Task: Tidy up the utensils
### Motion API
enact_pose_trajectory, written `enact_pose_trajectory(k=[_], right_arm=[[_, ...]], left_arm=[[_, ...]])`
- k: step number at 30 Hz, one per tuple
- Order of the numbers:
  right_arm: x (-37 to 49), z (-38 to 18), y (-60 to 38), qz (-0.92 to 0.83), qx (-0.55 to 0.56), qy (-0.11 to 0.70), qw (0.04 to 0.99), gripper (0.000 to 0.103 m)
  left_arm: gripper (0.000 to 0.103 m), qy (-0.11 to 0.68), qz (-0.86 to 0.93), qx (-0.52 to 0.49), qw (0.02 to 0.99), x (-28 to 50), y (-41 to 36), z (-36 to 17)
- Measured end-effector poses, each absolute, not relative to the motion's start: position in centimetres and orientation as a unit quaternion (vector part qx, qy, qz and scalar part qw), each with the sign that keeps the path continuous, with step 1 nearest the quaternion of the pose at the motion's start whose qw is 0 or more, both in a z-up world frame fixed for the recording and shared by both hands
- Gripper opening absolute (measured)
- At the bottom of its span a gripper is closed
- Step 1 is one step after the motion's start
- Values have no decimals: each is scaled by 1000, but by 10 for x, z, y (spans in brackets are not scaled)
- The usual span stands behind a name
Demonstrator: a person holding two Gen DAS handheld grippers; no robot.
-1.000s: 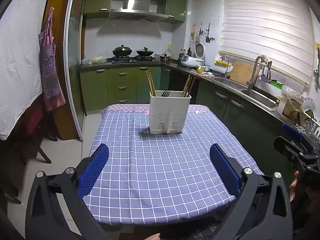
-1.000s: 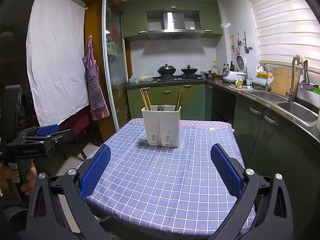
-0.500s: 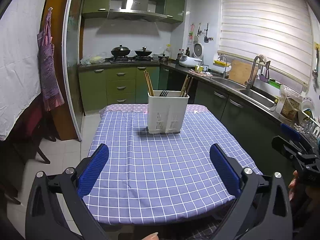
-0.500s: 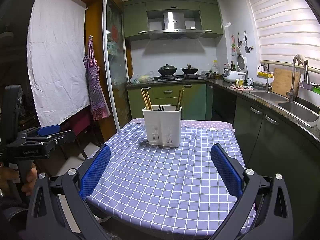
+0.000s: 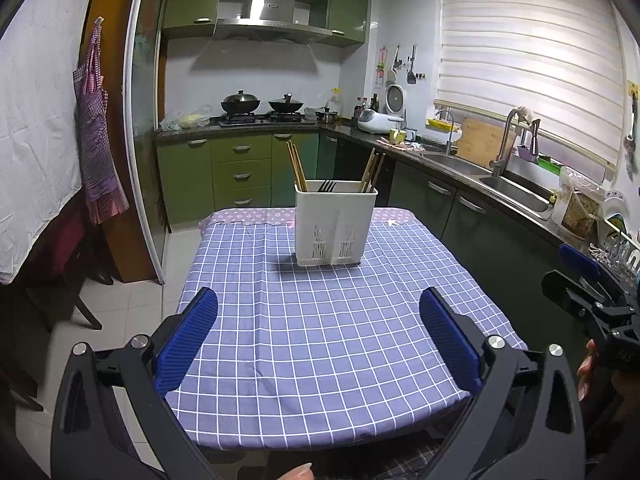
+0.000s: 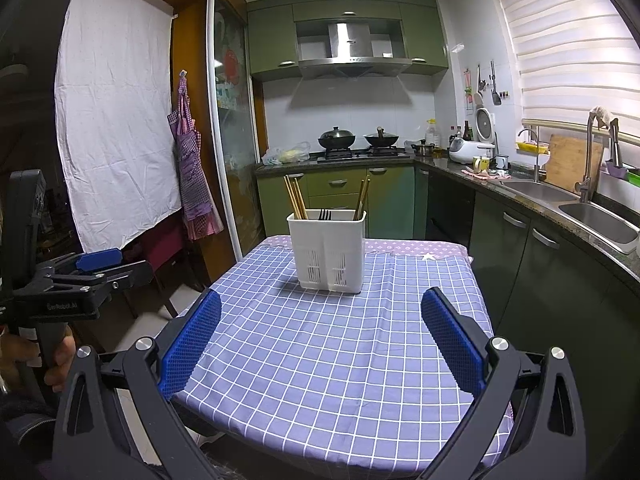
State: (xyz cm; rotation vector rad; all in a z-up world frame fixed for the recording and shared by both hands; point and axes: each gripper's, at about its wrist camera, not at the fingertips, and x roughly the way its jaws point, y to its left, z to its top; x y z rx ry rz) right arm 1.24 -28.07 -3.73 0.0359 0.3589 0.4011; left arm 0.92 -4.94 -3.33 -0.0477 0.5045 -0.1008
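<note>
1. The left gripper (image 5: 319,322) has its blue fingers (image 5: 187,340) spread wide, and they hold nothing.
2. The right gripper (image 6: 320,326) is the same: its fingers (image 6: 452,344) are wide apart with nothing between them.
3. The white utensil holder (image 5: 335,222) stands straight ahead of both pairs of fingers, well apart from them, near the far end of the tabletop (image 5: 320,340) with its blue checked cloth.
4. Wooden chopsticks (image 5: 296,168) stand tall in its left side and more chopsticks (image 5: 371,170) lean in its right side. Black fork tips (image 5: 327,186) peek out in the middle. All point up.
5. Neither gripper looks clearly nearer to the holder.
6. The left view shows the right gripper off past its right finger. The right view shows the left gripper off past its left finger, with a hand (image 6: 60,360) around the handle.
</note>
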Motion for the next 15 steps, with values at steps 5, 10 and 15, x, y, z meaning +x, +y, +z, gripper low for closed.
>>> enact_pose_trajectory(k=[5, 10, 15], right_arm=[[13, -39, -281, 199, 17, 178, 963, 99], [12, -41, -281, 201, 17, 179, 963, 99], [13, -42, -282, 202, 18, 179, 963, 99]], left_arm=[[96, 249, -49, -22, 967, 10, -51, -33], [96, 249, -50, -21, 967, 9, -51, -32], [96, 249, -51, -21, 967, 8, -51, -32]])
